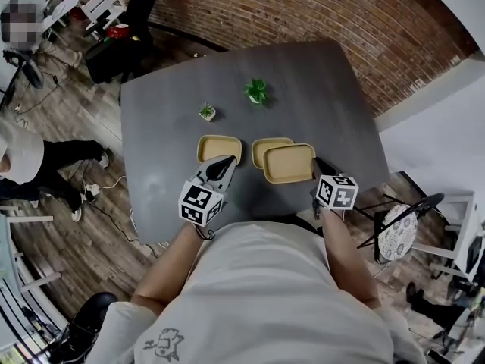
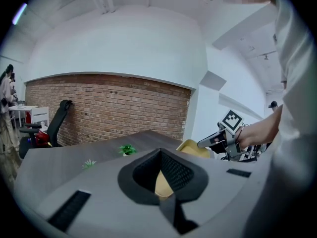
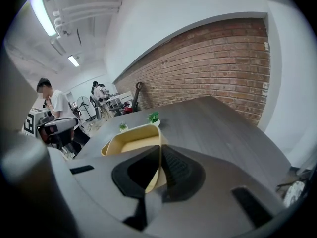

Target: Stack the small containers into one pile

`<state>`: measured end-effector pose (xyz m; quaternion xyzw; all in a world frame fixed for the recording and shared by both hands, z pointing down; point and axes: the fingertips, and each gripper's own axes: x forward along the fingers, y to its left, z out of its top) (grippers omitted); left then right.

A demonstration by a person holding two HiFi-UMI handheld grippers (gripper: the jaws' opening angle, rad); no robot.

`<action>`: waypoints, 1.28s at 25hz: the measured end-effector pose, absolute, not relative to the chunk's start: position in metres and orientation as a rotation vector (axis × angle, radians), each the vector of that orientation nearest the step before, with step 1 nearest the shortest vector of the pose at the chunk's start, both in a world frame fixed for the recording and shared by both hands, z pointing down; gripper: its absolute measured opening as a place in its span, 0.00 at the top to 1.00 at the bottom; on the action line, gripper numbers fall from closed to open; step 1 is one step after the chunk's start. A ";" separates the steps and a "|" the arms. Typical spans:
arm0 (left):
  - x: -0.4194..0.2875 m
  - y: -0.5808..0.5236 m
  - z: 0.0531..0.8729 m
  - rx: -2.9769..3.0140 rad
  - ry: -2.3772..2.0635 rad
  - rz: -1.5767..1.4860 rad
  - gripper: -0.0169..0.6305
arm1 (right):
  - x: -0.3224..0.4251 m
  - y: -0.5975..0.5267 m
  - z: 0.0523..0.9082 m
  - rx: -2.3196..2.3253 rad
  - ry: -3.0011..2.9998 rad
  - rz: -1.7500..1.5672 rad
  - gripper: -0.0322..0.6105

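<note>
I'm clenching my right gripper (image 3: pixel 159 151) on the side wall of the right container (image 1: pixel 289 163), with the yellow rim pinched edge-on between the jaws. It's overlapping the middle container (image 1: pixel 265 144) near the worktop's (image 1: pixel 167 188) front edge; can't tell if it's resting on it or hanging just above. I'm clamping my left gripper (image 1: pixel 226 163) on the near rim of the left container (image 1: pixel 218 145): jaws together, a yellow sliver showing between them. That one is lying flat, beside the other two but not touching them.

Handling, my guess: these are shallow, thin-walled trays with rounded corners. They're looking light, stiff and smooth, so possibly slipping in a rim pinch and tipping when carried by one edge. Best hold is mid-rim on a straight side, deep enough to catch the wall.

Surface: dark grey, matte, flat. A bigger plant (image 1: pixel 256 91) and a smaller plant (image 1: pixel 207 111) are standing further back, well apart from the trays.

Room: brick wall (image 1: pixel 303 14), wood floor (image 1: pixel 68 120), a person (image 1: pixel 23 154) sitting off left, a round-seated chair (image 1: pixel 397 231) at right.
</note>
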<state>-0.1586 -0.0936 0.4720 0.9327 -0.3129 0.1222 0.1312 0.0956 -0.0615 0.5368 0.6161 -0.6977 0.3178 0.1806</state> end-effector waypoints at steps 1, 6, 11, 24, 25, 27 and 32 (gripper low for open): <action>-0.157 -0.095 0.473 2.706 -0.901 0.358 0.96 | 0.096 -0.061 0.539 1.740 -1.964 0.913 0.92; -0.152 -0.094 0.483 2.690 -0.865 0.382 0.96 | 0.092 -0.058 0.554 1.731 -1.946 0.972 0.92; -0.143 -0.098 0.493 2.680 -0.852 0.418 0.96 | 0.090 -0.067 0.568 1.705 -1.957 1.042 0.92; -0.135 -0.111 0.520 2.592 -0.875 0.468 0.96 | 0.086 -0.098 0.609 1.644 -1.940 1.264 0.92; -0.134 -0.111 0.523 2.584 -0.875 0.474 0.96 | 0.088 -0.100 0.614 1.643 -1.935 1.288 0.92; -0.133 -0.114 0.528 2.572 -0.876 0.488 0.96 | 0.089 -0.105 0.620 1.640 -1.930 1.320 0.92; -0.134 -0.125 0.539 2.533 -0.904 0.504 0.96 | 0.091 -0.117 0.631 1.615 -1.922 1.347 0.92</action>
